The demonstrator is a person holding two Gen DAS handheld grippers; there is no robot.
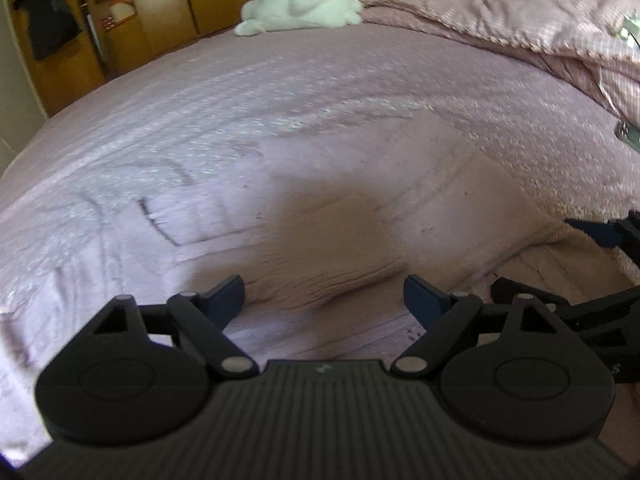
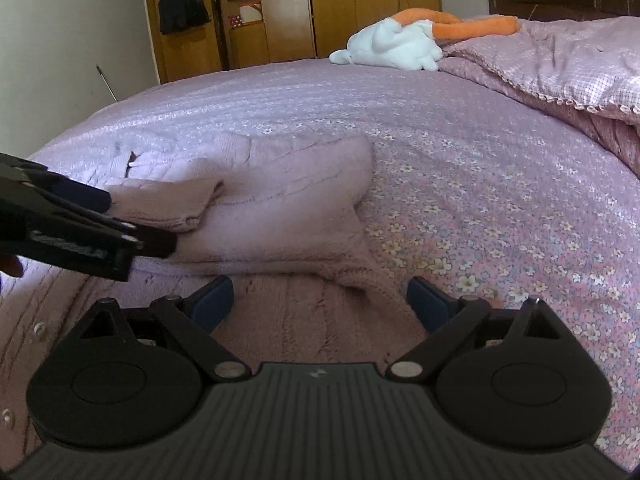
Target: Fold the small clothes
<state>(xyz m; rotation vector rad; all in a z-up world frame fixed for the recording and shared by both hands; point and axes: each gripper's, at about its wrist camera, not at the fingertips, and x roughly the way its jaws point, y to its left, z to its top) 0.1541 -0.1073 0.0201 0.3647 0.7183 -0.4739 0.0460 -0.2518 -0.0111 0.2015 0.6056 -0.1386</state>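
A small pale pink knitted sweater [image 2: 280, 208] lies spread on the bed, one sleeve folded across its body. It also shows in the left wrist view [image 1: 320, 240]. My left gripper [image 1: 324, 300] is open, low over the sweater, with nothing between its fingers. It shows from the side in the right wrist view [image 2: 140, 224], at the folded sleeve's cuff. My right gripper [image 2: 320, 300] is open and empty over the sweater's near edge. Its fingers [image 1: 600, 234] show at the right edge of the left wrist view.
The bed has a pink flowered cover [image 2: 500, 200]. A rumpled pink quilt [image 2: 560, 64] lies at the back right. A white and orange plush toy [image 2: 400, 44] lies at the far side. Wooden wardrobes [image 2: 340, 4] stand behind the bed.
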